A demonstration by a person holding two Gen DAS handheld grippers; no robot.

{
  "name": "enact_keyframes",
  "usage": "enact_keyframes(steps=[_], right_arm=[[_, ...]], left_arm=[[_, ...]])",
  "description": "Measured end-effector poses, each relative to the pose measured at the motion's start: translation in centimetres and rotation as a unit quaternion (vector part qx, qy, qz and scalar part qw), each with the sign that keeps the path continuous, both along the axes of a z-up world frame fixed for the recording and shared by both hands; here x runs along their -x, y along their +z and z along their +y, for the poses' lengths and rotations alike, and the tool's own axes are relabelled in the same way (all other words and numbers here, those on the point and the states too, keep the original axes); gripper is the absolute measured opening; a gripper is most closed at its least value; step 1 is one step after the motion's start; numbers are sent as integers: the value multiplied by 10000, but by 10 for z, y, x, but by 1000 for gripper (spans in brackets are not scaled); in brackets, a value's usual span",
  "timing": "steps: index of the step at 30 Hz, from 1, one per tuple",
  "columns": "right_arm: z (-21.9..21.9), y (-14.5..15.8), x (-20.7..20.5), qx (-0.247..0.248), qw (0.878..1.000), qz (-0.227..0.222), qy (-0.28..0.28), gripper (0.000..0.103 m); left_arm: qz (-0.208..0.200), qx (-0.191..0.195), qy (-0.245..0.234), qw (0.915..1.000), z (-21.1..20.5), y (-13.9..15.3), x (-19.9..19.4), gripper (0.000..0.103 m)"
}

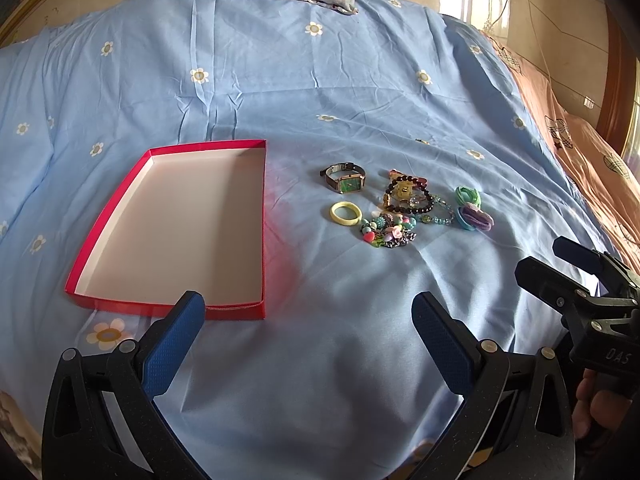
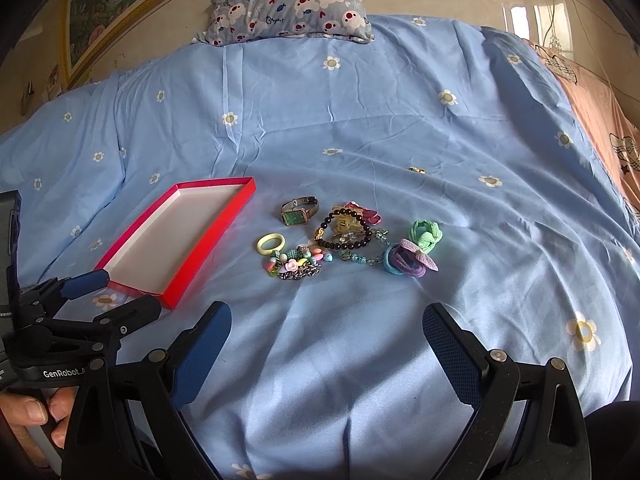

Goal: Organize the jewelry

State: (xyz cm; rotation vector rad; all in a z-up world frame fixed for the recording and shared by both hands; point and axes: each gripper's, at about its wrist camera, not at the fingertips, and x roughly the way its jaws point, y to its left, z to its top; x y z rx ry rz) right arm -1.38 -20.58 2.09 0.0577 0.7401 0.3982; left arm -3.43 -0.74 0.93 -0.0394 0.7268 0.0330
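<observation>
The jewelry lies in a loose cluster on the light blue bedsheet with white daisies point(image 1: 280, 80), just right of the shallow red cardboard box lid with a white inside point(image 1: 176, 224). Nearest the lid are a square green-faced wristwatch with a dark strap point(image 1: 343, 178) and, nearer the camera, a pale yellow plastic ring bangle point(image 1: 346, 214). Right of the bangle sits a tangle of pastel charm beads on a dark chain point(image 1: 386, 232); behind it a dark round-bead bracelet point(image 1: 410, 196) overlaps a gold piece. Farthest from the lid are a mint green hair tie point(image 1: 468, 195) and purple and blue hair ties point(image 1: 476, 220).

The right wrist view alone shows a small gold ring point(image 2: 416, 169) clearly, lying apart, beyond the cluster from the lid, and a framed picture point(image 2: 120, 12) on the wall. It also shows the left gripper point(image 2: 108, 292) near the lid's near corner, partly overlapping it. The left wrist view shows the right gripper point(image 1: 560, 260) at its right edge.

Both pairs of tongs stand wide apart and empty, above bare sheet in front of the cluster. A cartoon-print pillow point(image 2: 292, 4) lies at the bed's far end, a peach blanket point(image 1: 592, 152) along the side away from the lid.
</observation>
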Motion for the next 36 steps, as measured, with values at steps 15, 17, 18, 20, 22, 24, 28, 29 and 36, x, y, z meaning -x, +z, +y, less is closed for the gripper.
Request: enact_keyframes(steps=[15,17,18,20,22,24,28,29,36], right_arm=[[0,1,-2,-26,10000,17,25,98],[0,1,-2,-26,10000,24,24,98],[0,1,-2,-28,10000,27,26,98],[1,0,-2,-32,10000,34,29,98],[0,0,-2,-30,10000,29,29,98],[1,0,-2,-27,10000,26,27,98],[1,-2,-5,-29,10000,62,18,98],[1,-3,-6,-29,10000,70,12,98],[-4,-9,-19,-57,9998,202,1,97]], left_arm=[[29,15,-4,10000,0,-2,2,103],[27,19,-3,10000,0,-1,2,103],[22,11,-2,10000,-1,-1,1,103],[41,23,-4,10000,-1,-2,1,103],[75,59,-7,10000,-2,-5,1,103],[127,86,-2,9999,-2,-7,-3,103],[270,130,-26,9995,1,-10,-12,103],[299,129,-34,9995,3,-10,-15,103],[419,260,-98,9987,12,-8,-35,103]])
